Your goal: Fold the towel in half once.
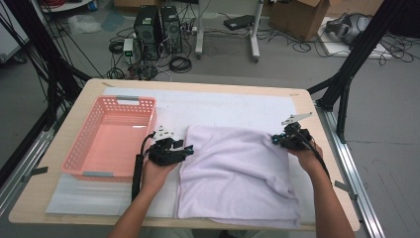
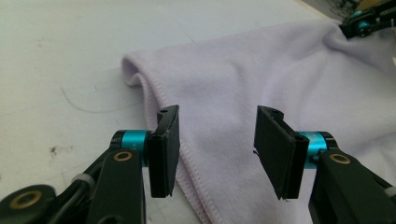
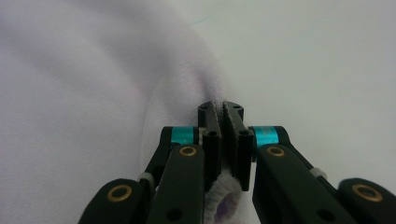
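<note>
The person's forearms come in nearest the camera, each hand carrying a tool over the counter (image 1: 69,148). A pale lilac towel (image 1: 237,173) lies folded on a white mat (image 1: 228,106) between the two tools. The right tool (image 1: 275,140) sits at the towel's far right corner, and its jaws are pressed together on a fold of the cloth, which bunches out beneath them in the right gripper view (image 3: 223,140). The left tool (image 1: 190,149) hangs at the towel's left edge with its jaws apart; in the left gripper view (image 2: 217,149) the stitched hem runs below the gap, and neither pad touches the cloth. A pink basket (image 1: 79,153) stands just beyond the left tool, on the side away from the towel.
</note>
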Action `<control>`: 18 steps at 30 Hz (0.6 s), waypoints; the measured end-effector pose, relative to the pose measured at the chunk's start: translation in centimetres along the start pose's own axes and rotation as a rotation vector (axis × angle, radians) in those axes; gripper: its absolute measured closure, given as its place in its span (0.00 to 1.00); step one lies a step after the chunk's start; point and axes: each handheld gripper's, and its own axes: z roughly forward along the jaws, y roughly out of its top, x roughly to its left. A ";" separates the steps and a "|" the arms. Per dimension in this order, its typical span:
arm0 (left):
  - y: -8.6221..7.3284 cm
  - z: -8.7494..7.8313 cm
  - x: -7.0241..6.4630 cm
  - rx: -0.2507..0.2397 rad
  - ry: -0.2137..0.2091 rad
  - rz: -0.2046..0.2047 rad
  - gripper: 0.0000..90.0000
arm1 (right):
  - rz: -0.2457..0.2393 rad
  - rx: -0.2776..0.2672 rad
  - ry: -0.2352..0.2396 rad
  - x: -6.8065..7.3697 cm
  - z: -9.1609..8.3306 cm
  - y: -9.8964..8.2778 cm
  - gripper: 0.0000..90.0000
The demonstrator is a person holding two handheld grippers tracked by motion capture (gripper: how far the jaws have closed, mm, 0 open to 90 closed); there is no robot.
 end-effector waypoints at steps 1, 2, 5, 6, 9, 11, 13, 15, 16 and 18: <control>0.0 0.1 0.2 -0.007 0.005 -0.006 0.55 | -0.019 -0.017 -0.051 -0.1 -0.2 0.2 0.95; 0.2 0.3 0.3 0.010 0.008 -0.010 0.54 | -0.060 -0.060 -0.165 0.0 -0.5 0.6 0.94; 0.6 0.8 0.4 0.004 0.020 -0.016 0.51 | -0.107 -0.083 -0.334 0.0 -0.5 1.3 0.94; 0.9 1.1 0.4 0.004 0.019 -0.018 0.51 | -0.089 -0.088 -0.364 -0.1 -0.5 1.4 0.94; 1.5 1.8 0.5 -0.003 0.026 -0.018 0.50 | 0.022 -0.129 -0.386 -0.7 -0.6 1.3 0.69; 2.1 2.5 0.8 0.009 0.036 -0.015 0.50 | 0.091 -0.144 -0.374 -1.0 -0.7 1.1 0.58; 2.5 3.1 1.2 -0.005 0.056 -0.023 0.49 | 0.157 -0.160 -0.324 -1.6 -1.3 0.8 0.57; 3.0 3.9 1.7 0.016 0.070 -0.033 0.49 | 0.204 -0.176 -0.294 -2.1 -2.0 0.4 0.55; 3.2 4.2 2.0 0.012 0.077 -0.039 0.49 | 0.215 -0.183 -0.281 -2.3 -2.3 0.2 0.55; 3.7 5.1 2.4 0.024 0.075 -0.052 0.49 | 0.230 -0.199 -0.254 -2.4 -2.9 -0.1 0.55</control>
